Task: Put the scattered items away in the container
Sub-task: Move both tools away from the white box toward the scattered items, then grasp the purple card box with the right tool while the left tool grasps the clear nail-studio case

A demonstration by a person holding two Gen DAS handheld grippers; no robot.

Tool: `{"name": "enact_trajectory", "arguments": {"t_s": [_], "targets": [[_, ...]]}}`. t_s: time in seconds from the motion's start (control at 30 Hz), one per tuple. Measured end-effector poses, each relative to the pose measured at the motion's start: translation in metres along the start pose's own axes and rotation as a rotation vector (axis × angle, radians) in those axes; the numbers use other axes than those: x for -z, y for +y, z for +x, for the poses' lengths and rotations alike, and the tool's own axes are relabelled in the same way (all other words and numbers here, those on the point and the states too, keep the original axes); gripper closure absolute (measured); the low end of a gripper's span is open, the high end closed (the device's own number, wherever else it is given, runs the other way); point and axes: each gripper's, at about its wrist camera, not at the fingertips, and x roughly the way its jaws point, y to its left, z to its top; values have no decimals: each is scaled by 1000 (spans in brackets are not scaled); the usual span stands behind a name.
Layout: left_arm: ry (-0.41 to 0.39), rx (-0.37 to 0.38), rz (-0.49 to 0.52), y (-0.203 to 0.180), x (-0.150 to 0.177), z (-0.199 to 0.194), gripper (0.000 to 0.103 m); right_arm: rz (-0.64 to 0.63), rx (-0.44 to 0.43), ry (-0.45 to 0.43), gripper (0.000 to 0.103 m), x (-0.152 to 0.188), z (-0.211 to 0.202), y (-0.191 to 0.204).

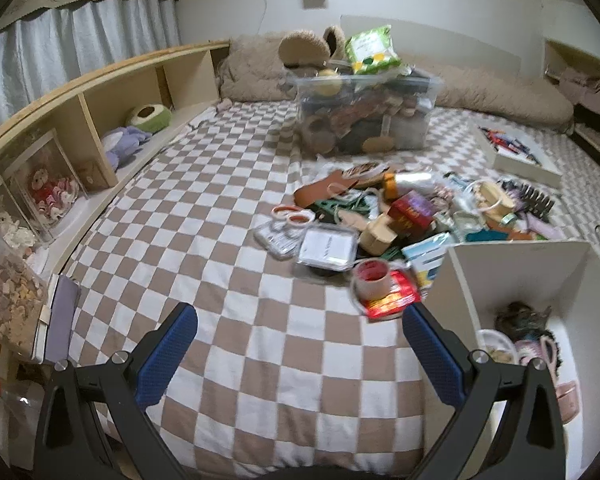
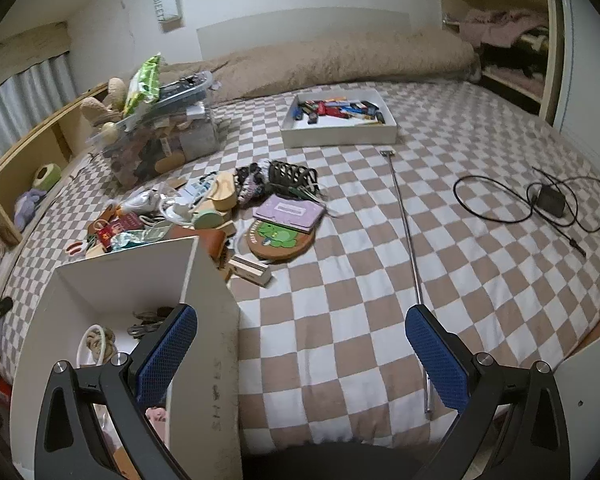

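Observation:
A pile of scattered items (image 1: 404, 216) lies on the checkered bed; the right wrist view shows it (image 2: 220, 208) too. A tape roll (image 1: 371, 280) on a red packet is its nearest piece. A white box container (image 1: 516, 276) stands at the pile's near right, with a few items inside; it also fills the lower left of the right wrist view (image 2: 156, 276). My left gripper (image 1: 300, 352) is open and empty, low over the bed left of the box. My right gripper (image 2: 300, 356) is open and empty, its left finger over the box's right wall.
A full clear bin (image 1: 364, 116) stands behind the pile. A white tray of small items (image 2: 340, 120) lies further back. A thin metal rod (image 2: 408, 236) and a black cable with charger (image 2: 540, 200) lie on the right. Wooden shelves (image 1: 100, 120) line the left.

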Motion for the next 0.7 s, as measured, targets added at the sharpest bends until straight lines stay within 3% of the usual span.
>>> {"name": "enact_trajectory", "arguments": {"t_s": [0.13,0.27,0.5,0.7], "targets": [[61,71,67,6,-1,23,0,15,23,15,0,-2,9,-9],[108,95,93,6,-2,45,0,14,39,38,0,-4,20,-14],[197,138,66,2,-12,88,0,23,58,94,0,-8,49,-22],[234,123,42,-5,-29,119,0,43,61,124,0,-14,71,-27]]}}
